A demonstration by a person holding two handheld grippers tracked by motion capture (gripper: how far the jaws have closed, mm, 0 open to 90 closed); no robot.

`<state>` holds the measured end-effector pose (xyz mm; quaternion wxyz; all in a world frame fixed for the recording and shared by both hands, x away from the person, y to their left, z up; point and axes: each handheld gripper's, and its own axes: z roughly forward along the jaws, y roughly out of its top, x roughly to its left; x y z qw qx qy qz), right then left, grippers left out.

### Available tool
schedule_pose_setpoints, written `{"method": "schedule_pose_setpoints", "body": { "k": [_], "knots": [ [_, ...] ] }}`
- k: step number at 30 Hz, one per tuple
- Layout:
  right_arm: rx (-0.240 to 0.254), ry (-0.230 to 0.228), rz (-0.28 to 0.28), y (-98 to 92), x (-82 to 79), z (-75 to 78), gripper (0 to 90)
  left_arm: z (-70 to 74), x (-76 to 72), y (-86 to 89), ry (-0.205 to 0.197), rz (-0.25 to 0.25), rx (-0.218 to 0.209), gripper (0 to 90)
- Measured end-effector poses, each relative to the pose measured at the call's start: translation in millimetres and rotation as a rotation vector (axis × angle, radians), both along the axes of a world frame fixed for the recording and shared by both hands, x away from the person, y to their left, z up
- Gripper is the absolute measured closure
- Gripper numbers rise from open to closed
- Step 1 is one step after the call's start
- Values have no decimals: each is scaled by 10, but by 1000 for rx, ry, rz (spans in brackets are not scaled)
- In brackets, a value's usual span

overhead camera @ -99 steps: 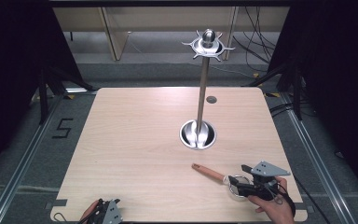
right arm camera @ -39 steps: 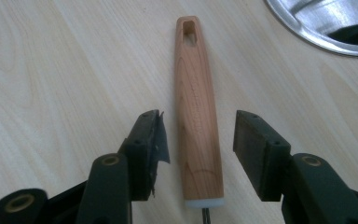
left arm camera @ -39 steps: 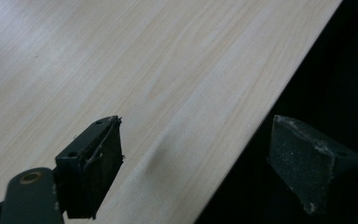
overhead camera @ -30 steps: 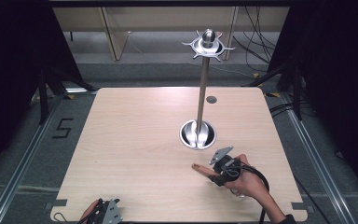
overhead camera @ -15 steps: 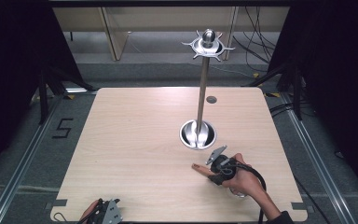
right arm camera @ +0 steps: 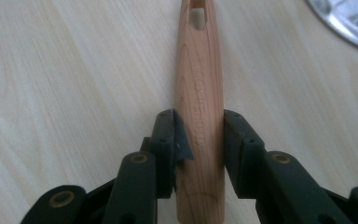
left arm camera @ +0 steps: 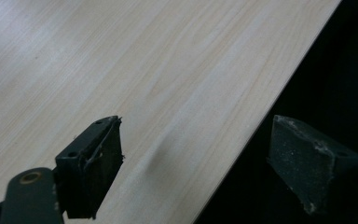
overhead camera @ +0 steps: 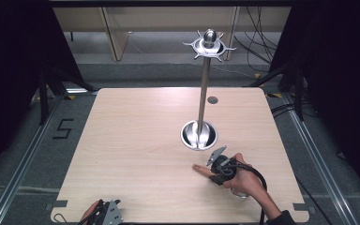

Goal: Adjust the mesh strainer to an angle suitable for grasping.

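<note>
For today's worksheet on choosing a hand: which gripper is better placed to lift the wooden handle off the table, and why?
The right gripper: its pads press both sides of the wooden handle lying on the table. The left gripper is open at the near table edge, far from it.

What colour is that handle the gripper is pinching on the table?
The wooden handle is a light reddish-brown with visible grain, seen best in the right gripper view.

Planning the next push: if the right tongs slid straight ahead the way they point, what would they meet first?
Likely nothing: the right tongs, shut on the wooden handle, point along it over bare table; the metal stand base sits off to one side.
</note>
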<state>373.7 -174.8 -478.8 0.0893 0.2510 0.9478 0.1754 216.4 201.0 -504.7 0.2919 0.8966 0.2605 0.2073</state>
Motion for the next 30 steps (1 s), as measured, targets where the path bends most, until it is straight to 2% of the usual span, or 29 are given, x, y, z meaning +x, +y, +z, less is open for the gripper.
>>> {"method": "schedule_pose_setpoints", "body": {
  "k": [4, 6, 7, 10, 11, 12, 13, 15, 17, 18, 19, 21, 22, 25, 26, 27, 28, 30],
  "knots": [
    [38, -32, -6, -40, -3, 90, 683, 2, -1, 1, -2, -1, 0, 168],
    [45, -32, -11, -56, -4, 121, 683, 3, -1, 1, -2, -2, 1, 168],
    [83, -41, -27, -89, -18, 172, 683, 3, 0, 1, -2, -2, 2, 168],
    [107, -50, -24, -130, -9, 215, 683, -1, 1, -1, -3, -7, -5, 168],
    [120, -48, -41, -146, -24, 240, 683, -6, 0, -5, -7, 0, -1, 168],
    [154, -74, -36, -184, -6, 264, 683, -6, 1, -5, -9, 1, 0, 168],
    [180, -76, -41, -198, -4, 274, 684, -3, 2, -2, -6, -3, 0, 169],
    [233, -61, -26, -232, 6, 303, 684, 1, -5, -3, -9, -2, -3, 169],
    [241, -58, -35, -261, 3, 329, 684, 1, -4, -2, -5, -4, -7, 168],
    [286, -74, -37, -286, -1, 359, 684, 2, -2, -2, -5, -5, -4, 168],
    [293, -67, -57, -301, -13, 377, 684, 2, -2, -2, -5, -5, -4, 168],
    [331, -68, -38, -340, -17, 414, 685, 3, -7, -5, -5, -3, -6, 169],
    [344, -53, -47, -350, -25, 434, 685, 3, -7, -5, -5, -3, -6, 168],
    [373, -64, -48, -367, -35, 461, 685, 4, -4, -3, -5, -4, -5, 168],
    [409, -39, -17, -396, -43, 502, 685, 3, -6, -4, -4, -4, -6, 169],
    [409, -39, -17, -396, -43, 502, 685, 3, -6, -4, -4, -4, -6, 168],
    [444, -46, -13, -411, -44, 528, 686, 3, -3, -4, -4, -5, -4, 169],
    [454, -40, -4, -419, -49, 552, 686, 4, -7, -5, -5, -4, -6, 168]
  ]
}}
